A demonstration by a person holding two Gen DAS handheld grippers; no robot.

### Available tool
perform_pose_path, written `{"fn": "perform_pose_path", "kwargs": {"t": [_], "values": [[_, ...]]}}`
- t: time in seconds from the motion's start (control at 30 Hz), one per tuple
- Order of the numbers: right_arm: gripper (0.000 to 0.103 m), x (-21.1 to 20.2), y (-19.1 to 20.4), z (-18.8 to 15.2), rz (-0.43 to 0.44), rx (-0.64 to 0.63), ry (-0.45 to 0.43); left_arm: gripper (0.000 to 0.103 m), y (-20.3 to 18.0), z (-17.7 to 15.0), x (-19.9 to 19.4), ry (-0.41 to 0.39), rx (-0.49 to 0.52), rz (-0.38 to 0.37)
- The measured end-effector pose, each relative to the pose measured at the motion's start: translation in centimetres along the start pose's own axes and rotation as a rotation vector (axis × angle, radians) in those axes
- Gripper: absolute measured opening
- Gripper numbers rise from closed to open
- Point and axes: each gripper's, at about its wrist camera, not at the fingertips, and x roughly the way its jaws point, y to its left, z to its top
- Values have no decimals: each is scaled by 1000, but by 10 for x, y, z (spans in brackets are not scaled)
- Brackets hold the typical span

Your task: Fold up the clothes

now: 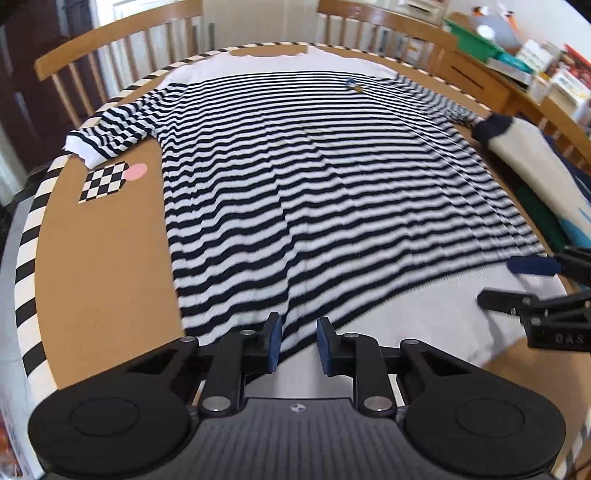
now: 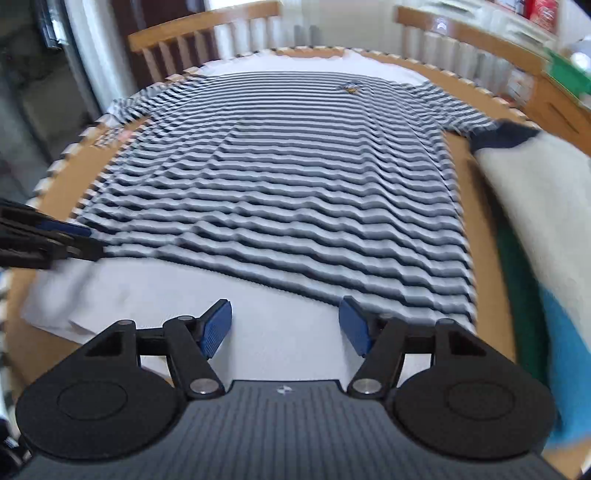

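A navy-and-white striped shirt (image 1: 295,184) lies spread flat on the brown table (image 1: 103,258), collar far, white hem band near. My left gripper (image 1: 299,332) hovers at the near hem, left of centre. Its jaws stand narrowly open, with striped cloth visible in the gap. My right gripper (image 2: 285,325) is wide open over the white hem band of the shirt (image 2: 277,184), nothing between its fingers. Each gripper shows in the other's view: the right gripper (image 1: 517,284) at the shirt's right hem corner, the left gripper (image 2: 92,240) at the left edge.
A pile of folded clothes (image 1: 535,158) lies along the table's right side, touching the right sleeve. A checkerboard marker (image 1: 105,181) and pink dot (image 1: 136,171) lie left of the shirt. Wooden chairs (image 1: 110,33) stand behind; a cluttered sideboard with a green bin (image 1: 476,40) is at far right.
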Motion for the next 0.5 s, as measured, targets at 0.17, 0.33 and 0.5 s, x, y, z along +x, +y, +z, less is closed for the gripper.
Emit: {"fn": "perform_pose_path", "kwargs": {"t": [0.17, 0.33, 0.5], "values": [[67, -12, 17, -12, -188, 158, 48, 28, 42, -7, -14, -22, 156, -221], [69, -62, 70, -5, -112, 610, -228, 75, 136, 5, -66, -189, 180, -251], [67, -50, 144, 28, 145, 721, -321, 73, 226, 39, -70, -215, 101, -221]]}}
